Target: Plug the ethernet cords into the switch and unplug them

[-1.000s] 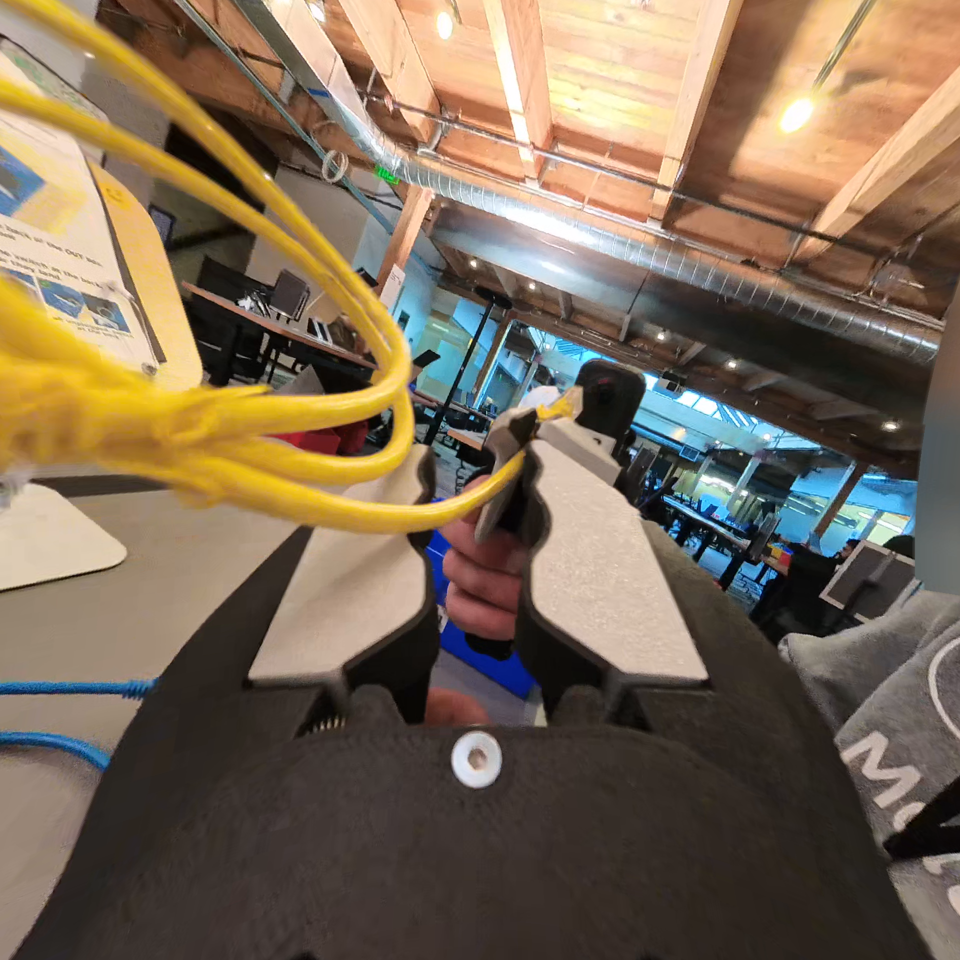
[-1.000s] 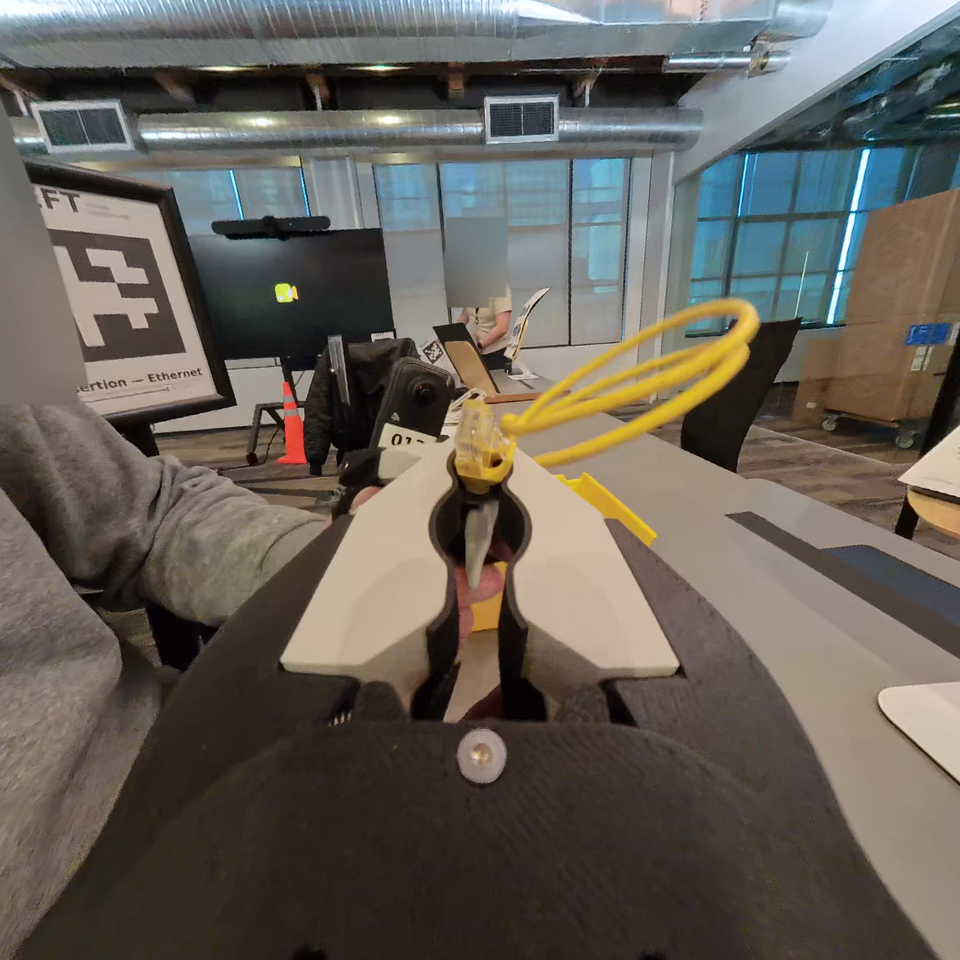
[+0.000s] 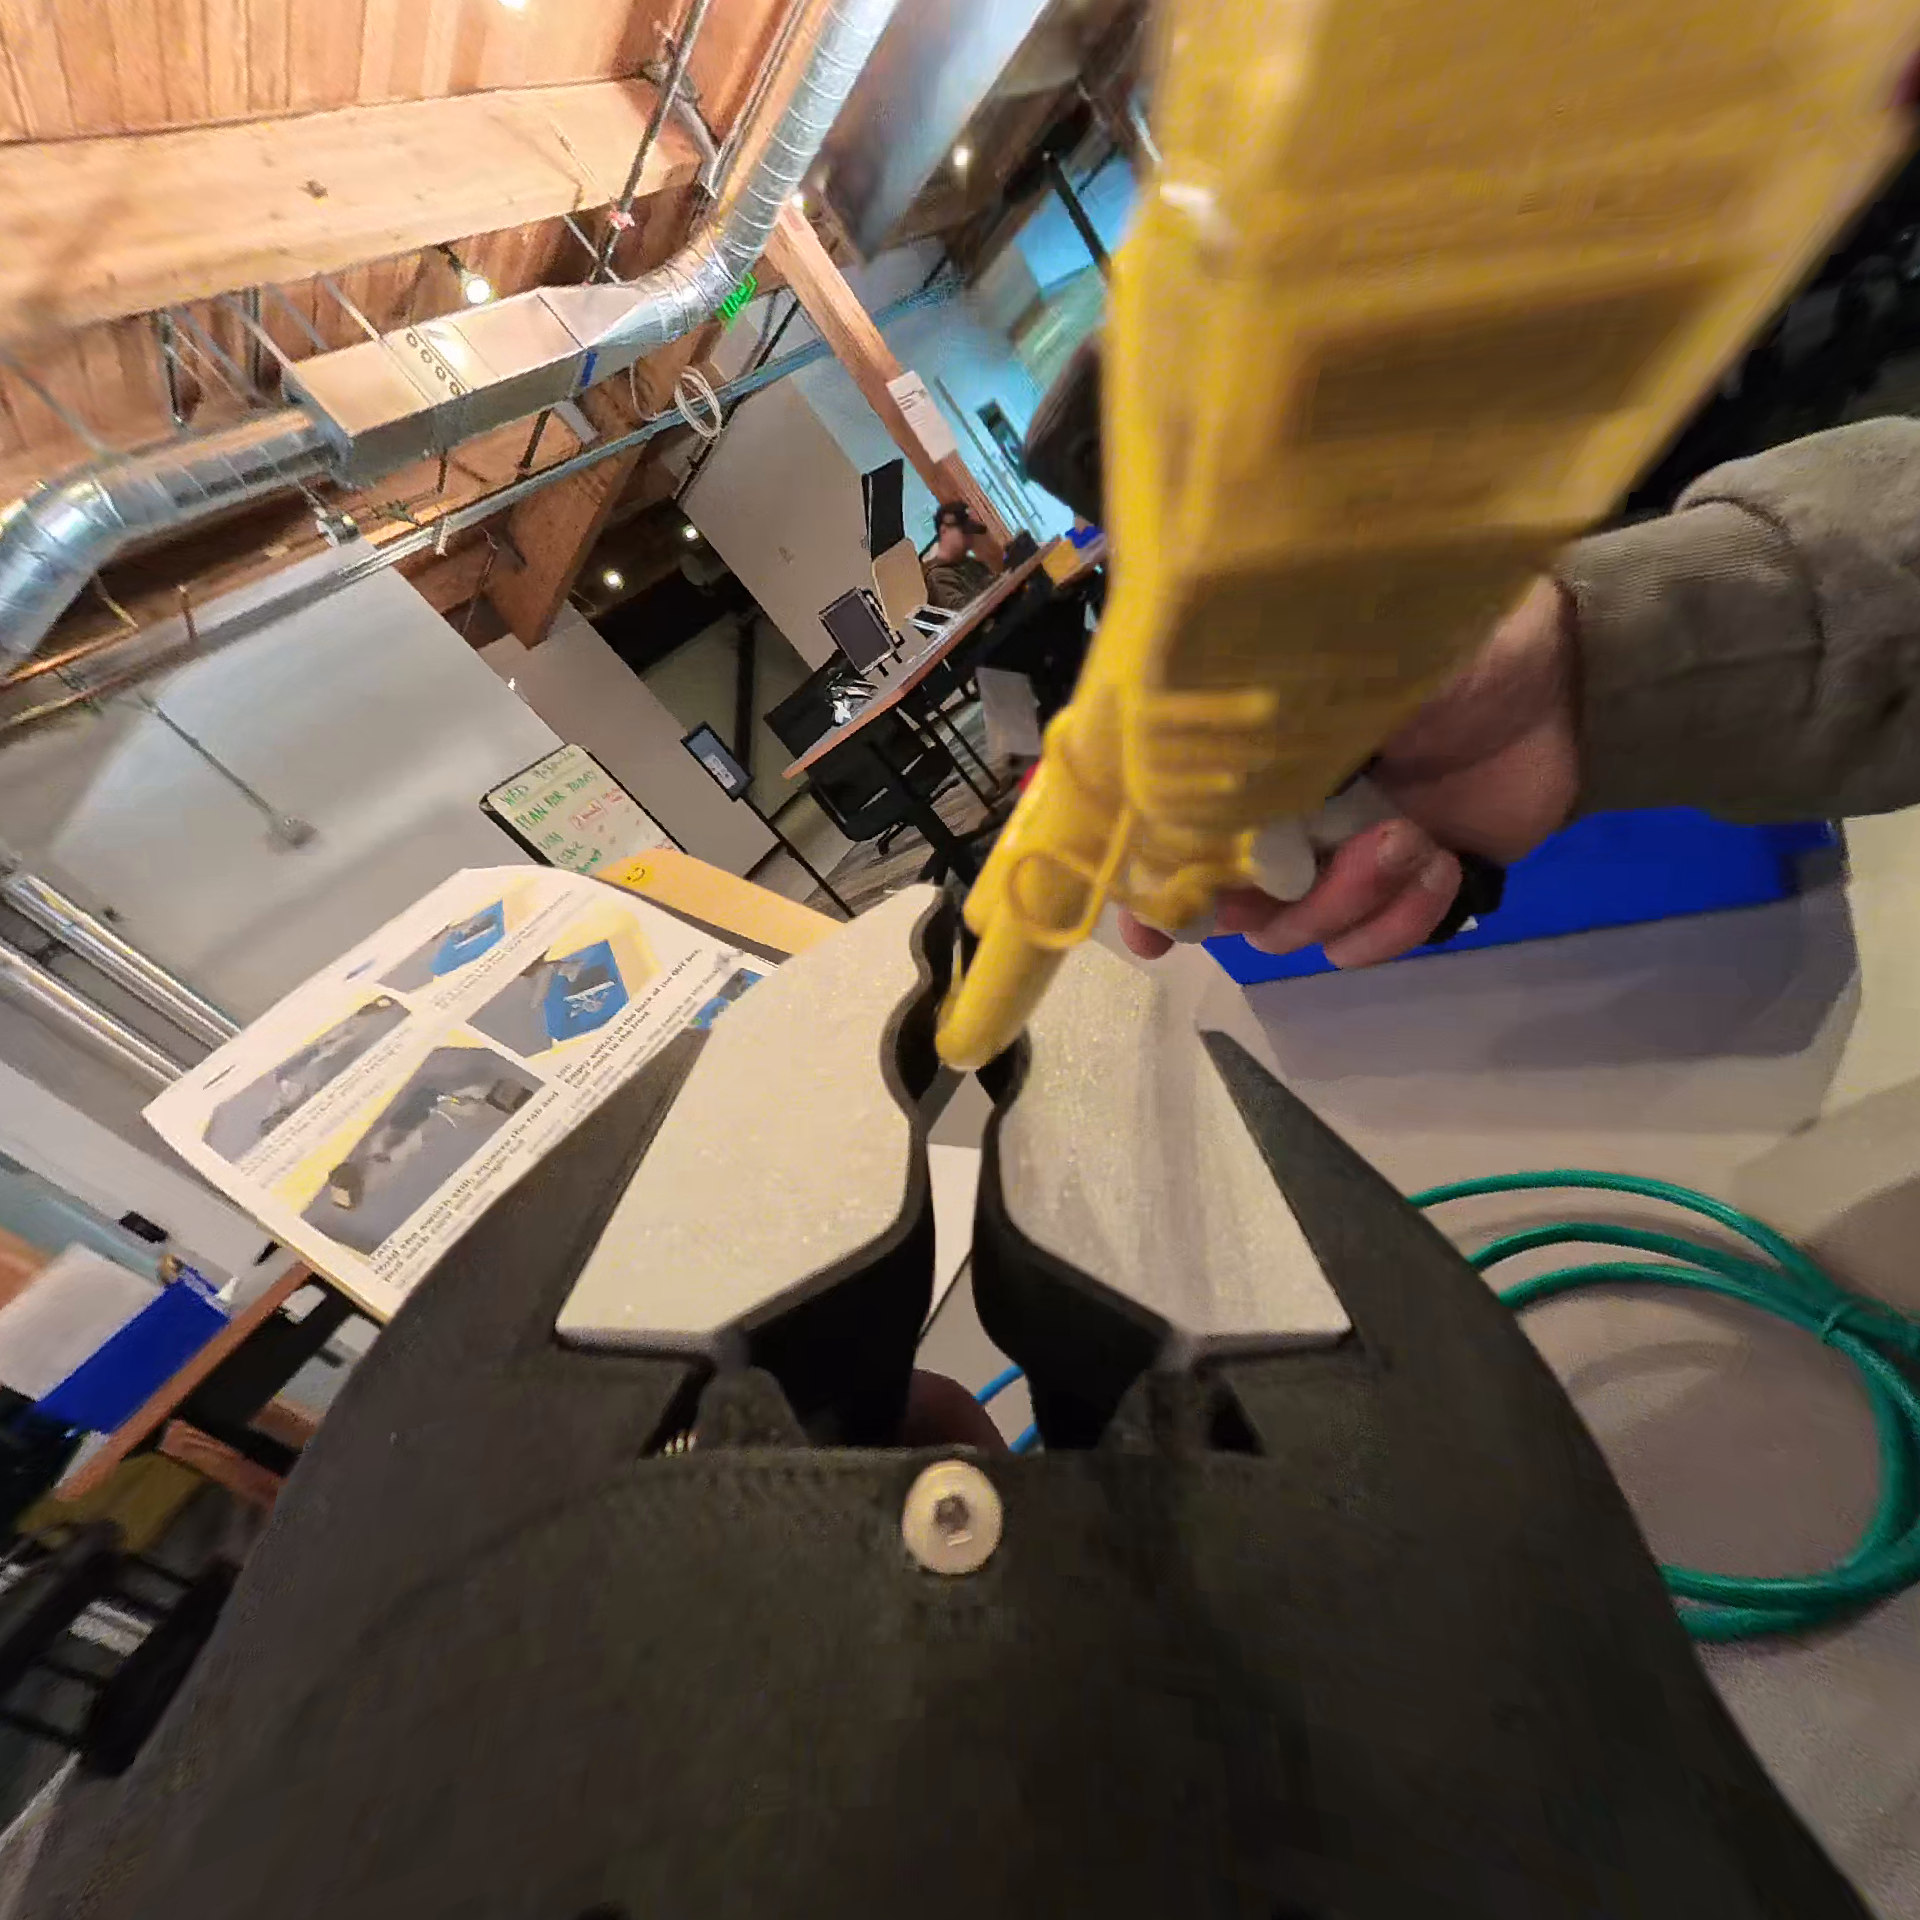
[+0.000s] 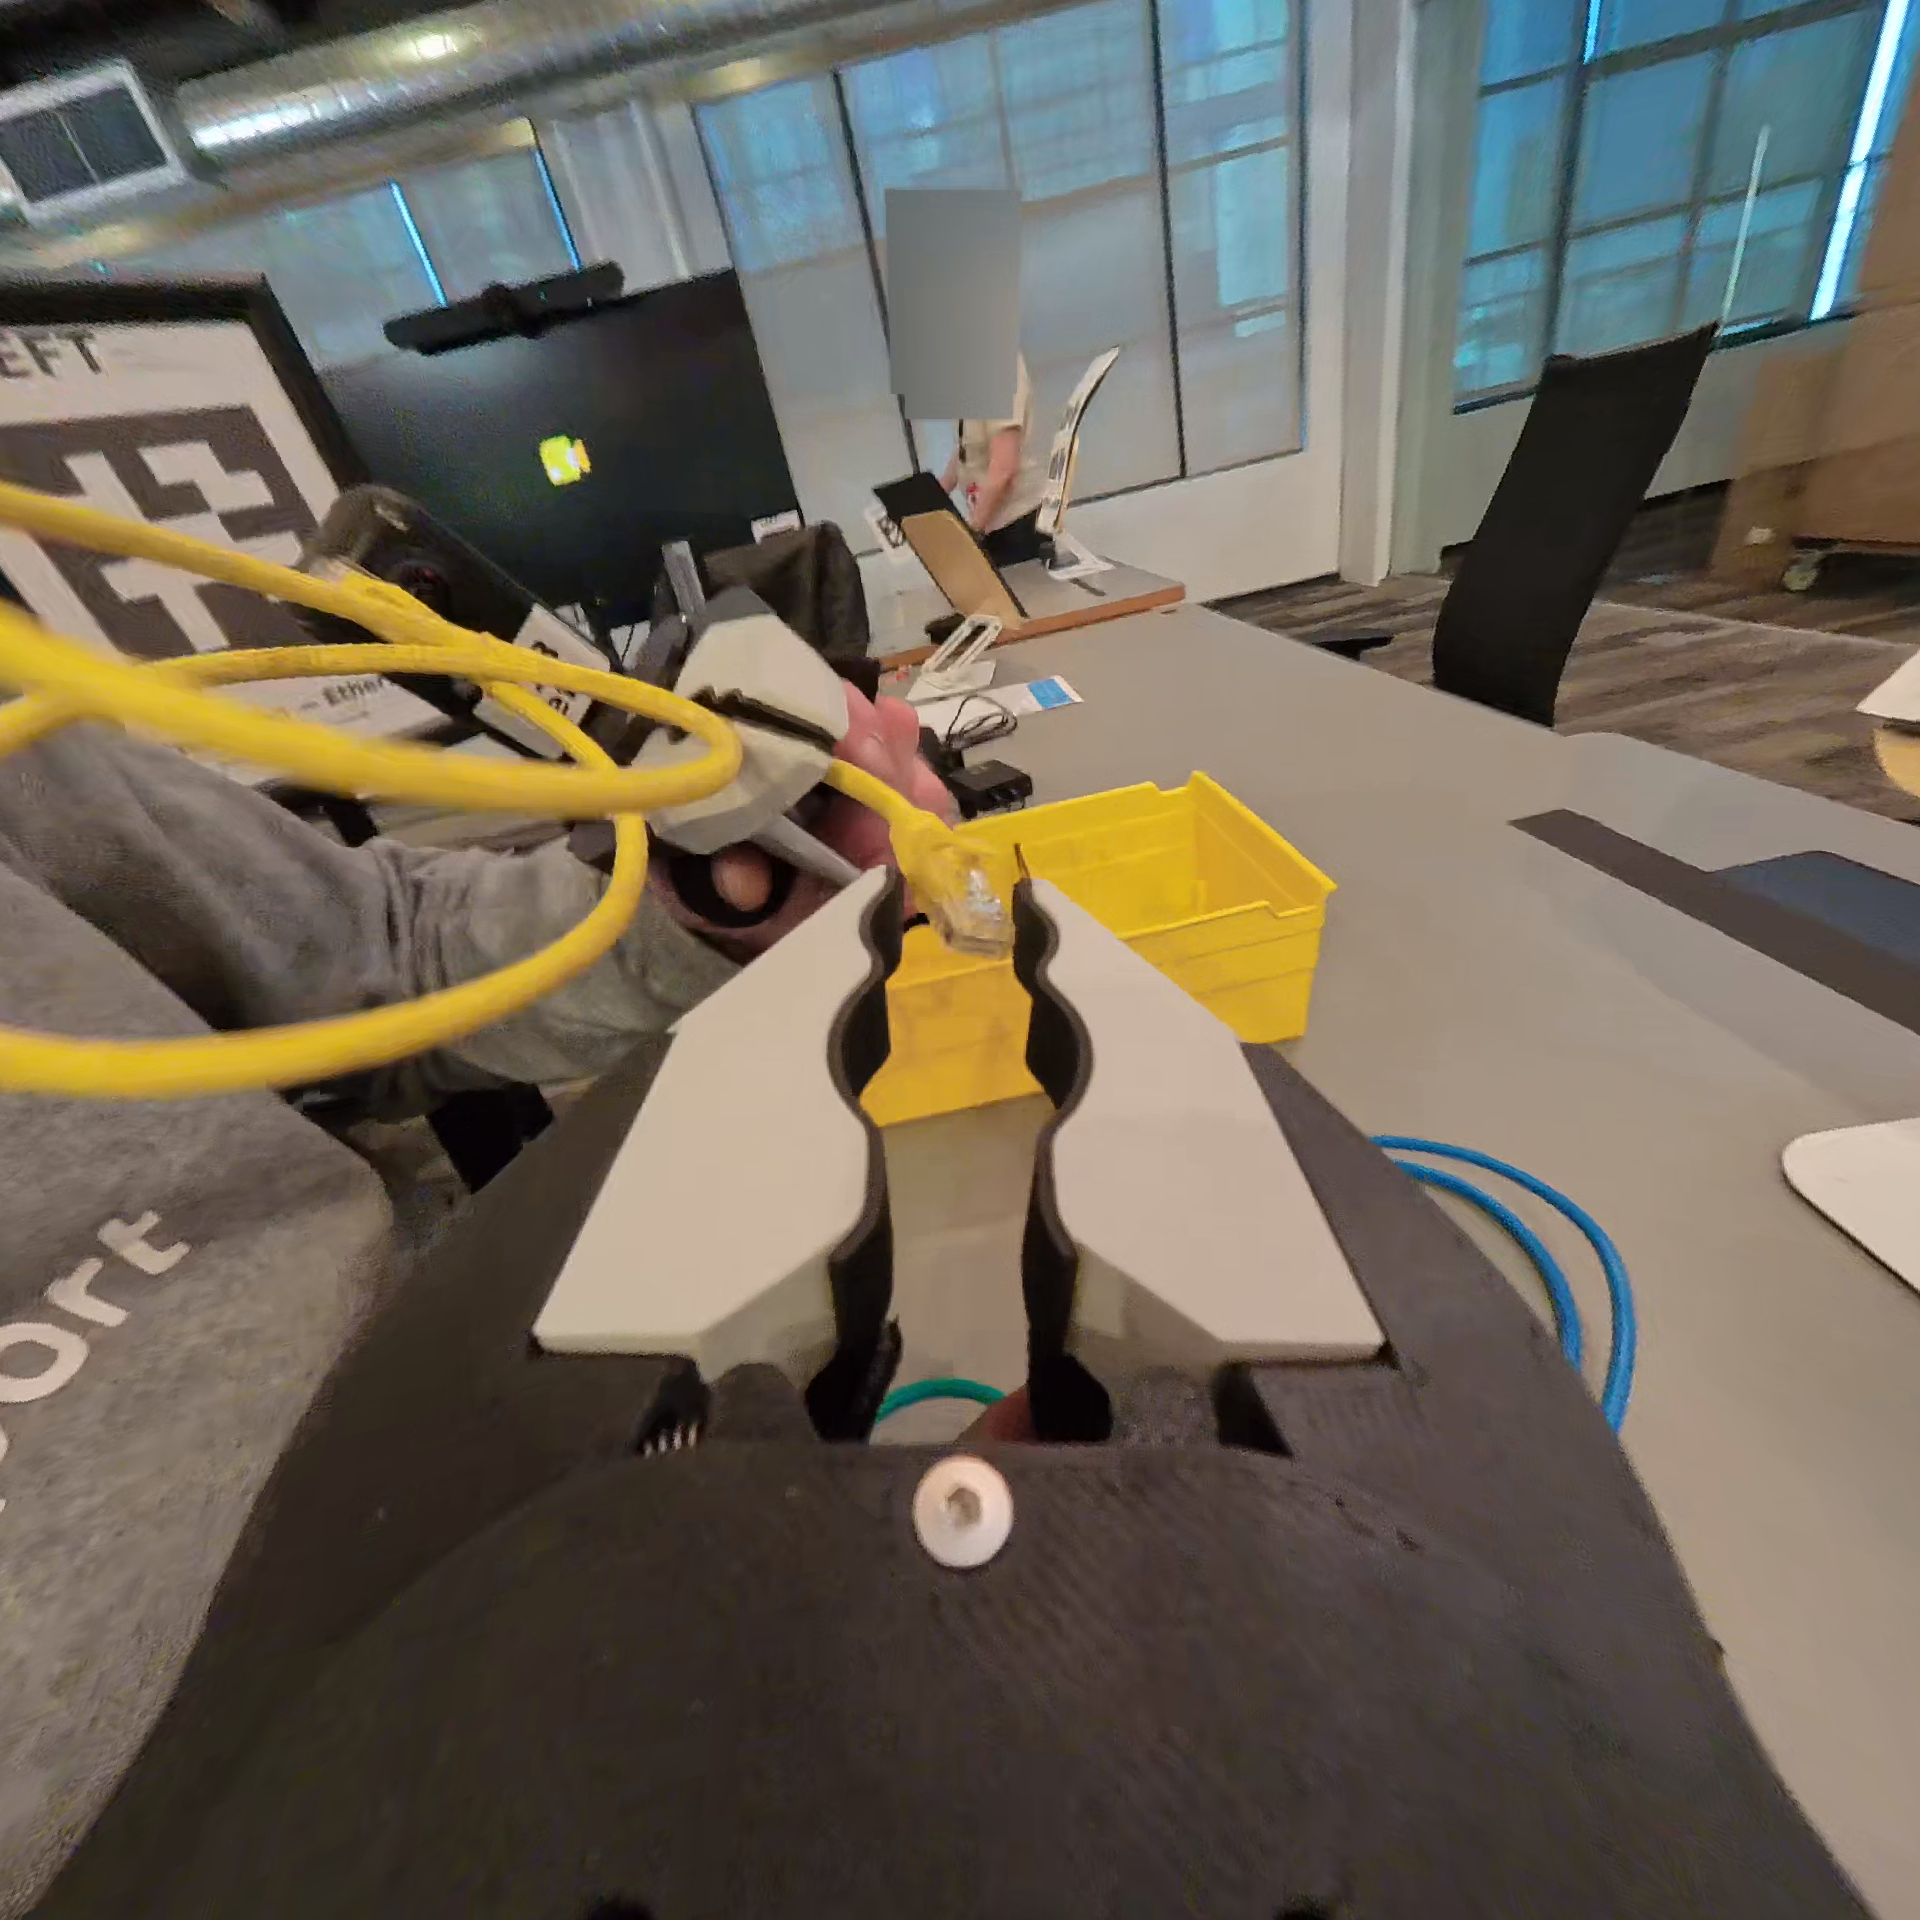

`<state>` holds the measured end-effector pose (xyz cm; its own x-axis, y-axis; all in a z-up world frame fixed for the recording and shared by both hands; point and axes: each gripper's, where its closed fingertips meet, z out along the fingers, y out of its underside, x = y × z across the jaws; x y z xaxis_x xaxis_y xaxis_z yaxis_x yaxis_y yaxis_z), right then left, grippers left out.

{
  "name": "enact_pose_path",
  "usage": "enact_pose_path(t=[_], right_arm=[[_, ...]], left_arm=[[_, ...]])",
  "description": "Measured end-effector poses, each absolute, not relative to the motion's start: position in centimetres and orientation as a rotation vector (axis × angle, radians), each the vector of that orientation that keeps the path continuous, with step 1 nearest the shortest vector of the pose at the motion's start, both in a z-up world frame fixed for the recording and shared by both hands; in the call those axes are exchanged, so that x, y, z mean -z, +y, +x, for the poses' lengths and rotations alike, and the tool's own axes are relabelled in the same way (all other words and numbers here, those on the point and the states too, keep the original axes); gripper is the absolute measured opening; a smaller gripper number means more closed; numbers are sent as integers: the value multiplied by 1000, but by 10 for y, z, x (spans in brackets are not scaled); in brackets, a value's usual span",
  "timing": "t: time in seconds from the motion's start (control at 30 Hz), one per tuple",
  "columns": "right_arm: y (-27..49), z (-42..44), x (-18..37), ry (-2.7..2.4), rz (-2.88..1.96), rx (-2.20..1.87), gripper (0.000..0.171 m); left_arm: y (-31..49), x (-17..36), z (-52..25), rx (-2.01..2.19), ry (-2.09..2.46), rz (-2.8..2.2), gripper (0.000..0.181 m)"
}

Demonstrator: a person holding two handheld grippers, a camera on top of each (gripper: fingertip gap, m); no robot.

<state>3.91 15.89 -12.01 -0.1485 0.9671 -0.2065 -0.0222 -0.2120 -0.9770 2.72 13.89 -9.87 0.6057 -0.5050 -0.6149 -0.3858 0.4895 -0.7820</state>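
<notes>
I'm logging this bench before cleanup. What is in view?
Yellow cable: one, yellow, looped in the air.
Blue cable: one, blue, on the table.
Green cable: one, green, coiled on the table.
Bin: one, yellow, on the table.
Table: one, grey.
Sheet: one, white with pictures, propped up, left wrist view.
Monitor: one, black, background.
Chair: one, black, beyond the table.
Sleeve: one, grey, left arm.
Left gripper: black and grey, shut on the yellow cable.
Right gripper: black and grey, open, plug between its tips.
</notes>
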Motion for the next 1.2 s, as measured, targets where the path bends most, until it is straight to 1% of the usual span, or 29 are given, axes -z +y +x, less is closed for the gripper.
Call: enact_pose_path(t=[0.17,0.33,0.37,0.4,0.47,0.63,0.8,0.87,0.93,1.2], right_arm=[[155,39,125,-1229,-1250,-1464,13],[156,35,127,-1220,-1207,-1435,11],[154,34,127,-1226,-1187,-1425,10],[152,32,127,-1229,-1166,-1416,10],[149,28,128,-1245,-1152,-1396,9],[148,27,131,-1275,-1149,-1339,10],[142,28,134,-1336,-1149,-1349,10],[137,28,137,-1378,-1154,-1366,10],[132,29,141,-1416,-1155,-1370,9],[121,32,152,-1546,-1162,-1333,9]], left_arm=[[142,97,23,91,946,-1108,1],[147,96,17,198,868,-1144,1],[149,98,16,230,848,-1165,4],[152,101,16,264,835,-1194,15],[155,105,17,312,814,-1221,19],[154,109,18,377,837,-1260,19],[142,121,32,446,968,-1286,33],[137,126,38,467,1015,-1292,34],[133,130,43,479,1054,-1302,34],[126,139,52,555,1094,-1334,21]])
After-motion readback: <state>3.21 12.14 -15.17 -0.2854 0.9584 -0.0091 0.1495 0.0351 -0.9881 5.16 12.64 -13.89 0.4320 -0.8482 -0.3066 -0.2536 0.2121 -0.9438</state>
